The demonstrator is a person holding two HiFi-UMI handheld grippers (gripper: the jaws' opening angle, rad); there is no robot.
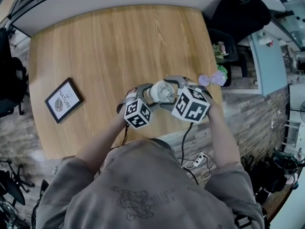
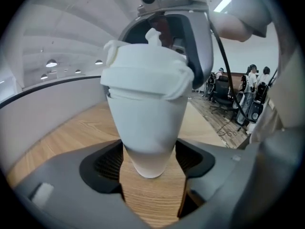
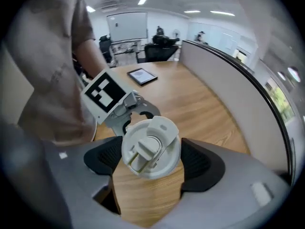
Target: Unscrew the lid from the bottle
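A white bottle hangs tilted above the wooden table, between my two grippers. My left gripper is shut on its tapered body, and both dark pads press its lower part. The white flip-top lid faces the right gripper view. My right gripper is shut on the lid, one pad on each side of its rim. In the left gripper view the lid tops the bottle, and the right gripper arches over it from behind.
A black-framed picture lies on the table's left part. Some purple thing sits at the table's right edge. A black chair stands beyond the far right corner. Cables trail on the floor by the person.
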